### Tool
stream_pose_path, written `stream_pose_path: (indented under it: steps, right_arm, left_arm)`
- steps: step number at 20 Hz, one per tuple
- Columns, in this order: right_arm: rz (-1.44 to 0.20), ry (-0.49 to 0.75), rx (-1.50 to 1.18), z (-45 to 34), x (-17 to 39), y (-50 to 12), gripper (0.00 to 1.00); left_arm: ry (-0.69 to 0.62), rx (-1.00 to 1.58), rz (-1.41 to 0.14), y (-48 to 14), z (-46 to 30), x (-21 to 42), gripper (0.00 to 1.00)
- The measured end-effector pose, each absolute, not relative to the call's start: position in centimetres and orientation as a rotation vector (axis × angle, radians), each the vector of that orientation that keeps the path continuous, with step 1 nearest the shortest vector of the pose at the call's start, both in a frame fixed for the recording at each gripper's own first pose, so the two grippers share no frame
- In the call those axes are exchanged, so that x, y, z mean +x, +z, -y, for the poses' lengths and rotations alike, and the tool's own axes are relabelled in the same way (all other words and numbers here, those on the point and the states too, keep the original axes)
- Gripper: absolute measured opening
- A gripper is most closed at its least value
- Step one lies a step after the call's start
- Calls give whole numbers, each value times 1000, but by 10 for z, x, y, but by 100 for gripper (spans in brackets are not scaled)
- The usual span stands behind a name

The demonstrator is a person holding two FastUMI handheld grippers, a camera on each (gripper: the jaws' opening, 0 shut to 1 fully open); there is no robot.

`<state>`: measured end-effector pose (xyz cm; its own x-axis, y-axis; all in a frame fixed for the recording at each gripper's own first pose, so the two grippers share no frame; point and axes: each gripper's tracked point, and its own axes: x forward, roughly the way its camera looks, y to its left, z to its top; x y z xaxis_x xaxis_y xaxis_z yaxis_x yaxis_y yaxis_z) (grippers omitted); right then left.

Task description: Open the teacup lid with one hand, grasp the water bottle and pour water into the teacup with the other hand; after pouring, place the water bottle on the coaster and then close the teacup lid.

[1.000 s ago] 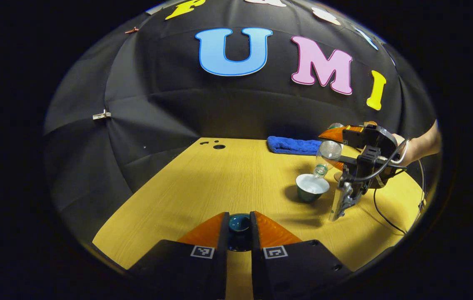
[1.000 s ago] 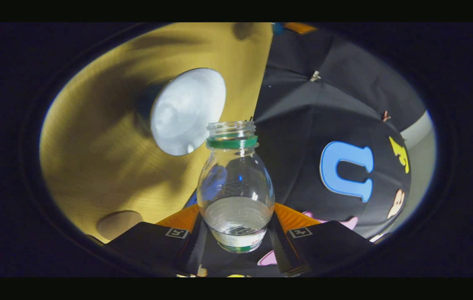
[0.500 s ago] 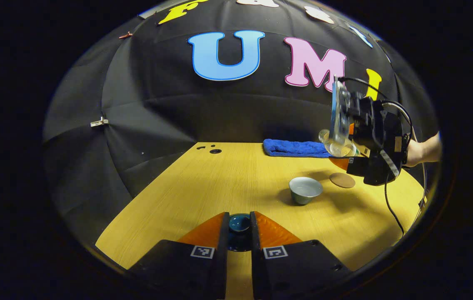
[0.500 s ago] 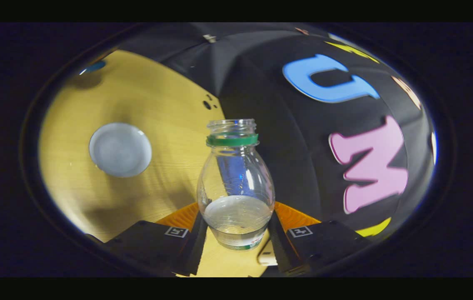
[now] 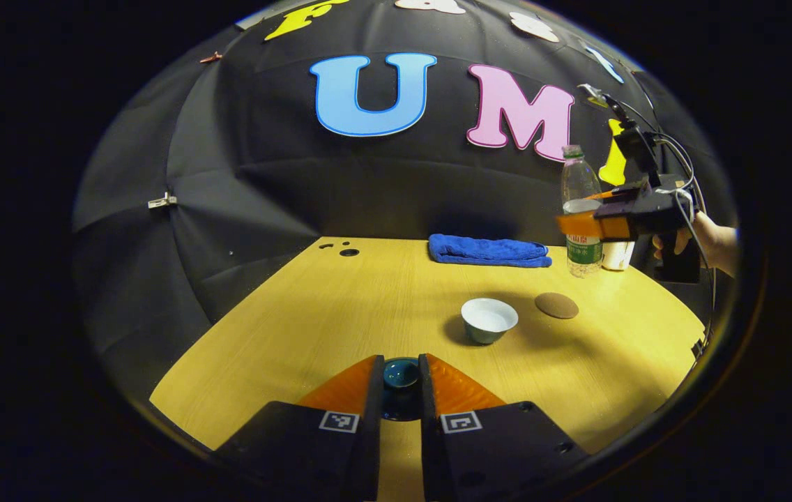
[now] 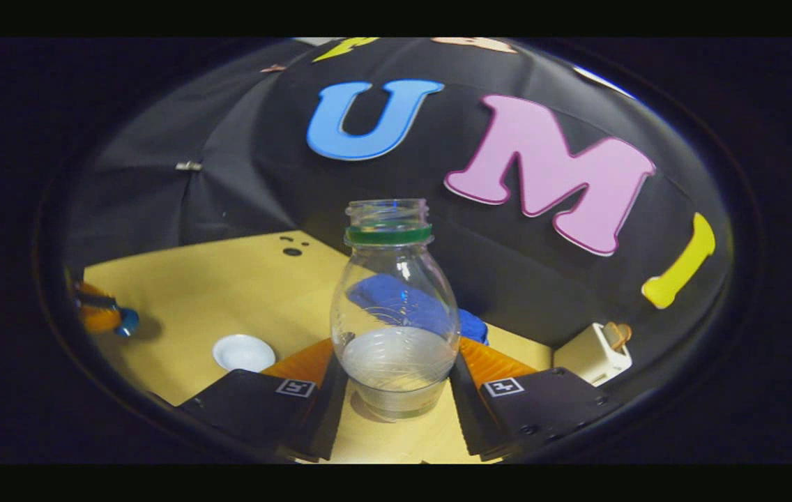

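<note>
In the left gripper view my left gripper [image 5: 401, 382] is shut on the small teal teacup lid [image 5: 401, 374], held low over the table's near edge. The open teacup [image 5: 489, 321], white inside, stands right of centre, with the round brown coaster [image 5: 556, 305] just beyond it. Above and behind the coaster my right gripper [image 5: 583, 224] holds the clear water bottle [image 5: 580, 187] upright. In the right gripper view the uncapped bottle [image 6: 396, 314], part full, sits between the fingers of my right gripper [image 6: 396, 390]. The teacup [image 6: 243, 352] lies low on the left.
A folded blue towel [image 5: 486, 249] lies at the far edge of the wooden table [image 5: 340, 314]. A small white box [image 6: 591, 355] stands at the back right. A hand [image 5: 710, 240] holds the right gripper. Small holes [image 5: 348, 252] mark the table's far left corner.
The right gripper has swung the bottle from tilted over the teacup back to upright, lifting it up and away toward the back right. The left gripper has stayed put with the lid.
</note>
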<state>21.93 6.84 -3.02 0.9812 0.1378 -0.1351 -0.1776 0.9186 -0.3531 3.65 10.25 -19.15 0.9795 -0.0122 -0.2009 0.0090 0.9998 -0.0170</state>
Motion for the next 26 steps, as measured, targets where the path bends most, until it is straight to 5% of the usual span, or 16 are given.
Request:
stream_pose_path:
  steps: [5, 7, 26]
  right_arm:
    - [-61, 184, -41, -59, 226, -17, 72]
    - [-49, 148, -54, -48, 245, -30, 72]
    - [-132, 105, -44, -20, 282, -120, 80]
  left_arm:
    - [-12, -49, -214, -197, -89, 40, 31]
    - [-12, -58, -218, -200, -83, 41, 24]
    - [0, -71, -181, -187, -57, 82, 28]
